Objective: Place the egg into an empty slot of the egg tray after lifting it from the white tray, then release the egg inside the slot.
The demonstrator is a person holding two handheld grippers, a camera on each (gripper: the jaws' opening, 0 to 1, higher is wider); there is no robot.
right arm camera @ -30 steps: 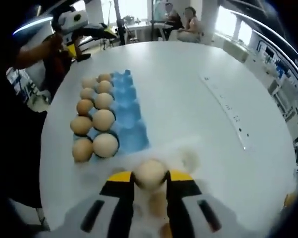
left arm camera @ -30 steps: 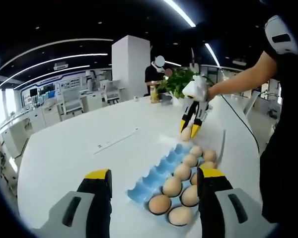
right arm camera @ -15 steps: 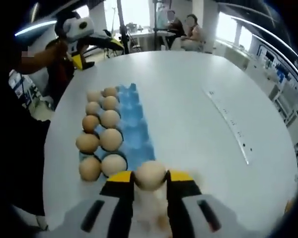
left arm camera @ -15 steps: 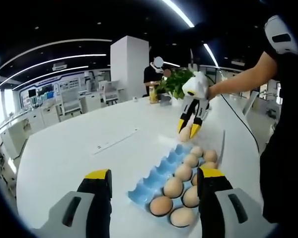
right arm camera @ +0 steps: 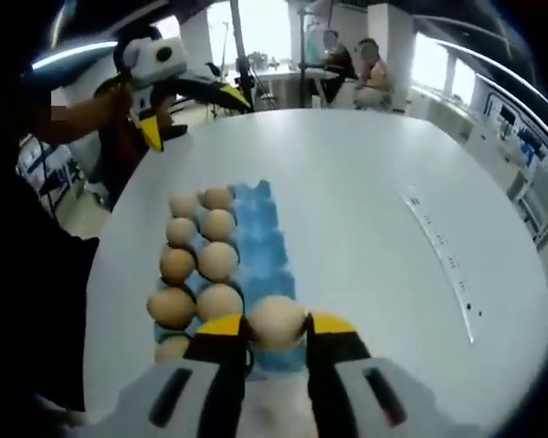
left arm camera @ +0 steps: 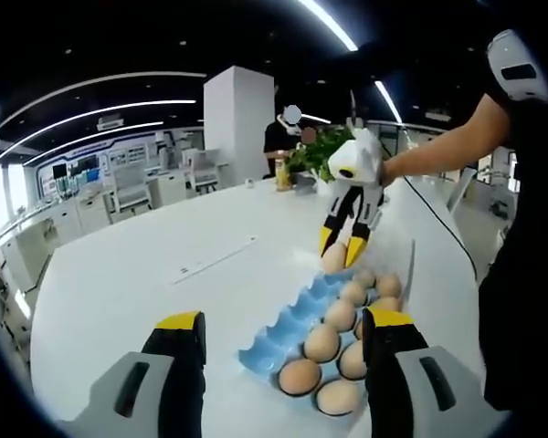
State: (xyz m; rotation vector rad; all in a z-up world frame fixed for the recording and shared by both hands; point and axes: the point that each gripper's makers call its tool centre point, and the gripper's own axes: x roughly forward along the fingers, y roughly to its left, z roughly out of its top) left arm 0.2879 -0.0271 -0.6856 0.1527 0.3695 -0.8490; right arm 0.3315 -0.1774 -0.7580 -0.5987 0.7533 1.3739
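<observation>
The blue egg tray lies on the white table, with several brown eggs filling its right-hand rows and one column of slots bare. My right gripper hangs over the tray's far end, shut on a pale egg. In the right gripper view the same egg sits between the yellow-tipped jaws of that gripper, just above the near end of the tray's bare blue column. My left gripper stands open near the tray's front end, holding nothing. It also appears as the left gripper beyond the tray.
A thin ruler-like strip lies on the table left of the tray. A potted plant and a jar stand at the far edge. A person's sleeve and body flank the right side. People sit at another table.
My right gripper has carried the egg toward the blue tray and now holds it over the tray's end. The left gripper has stayed put and open.
</observation>
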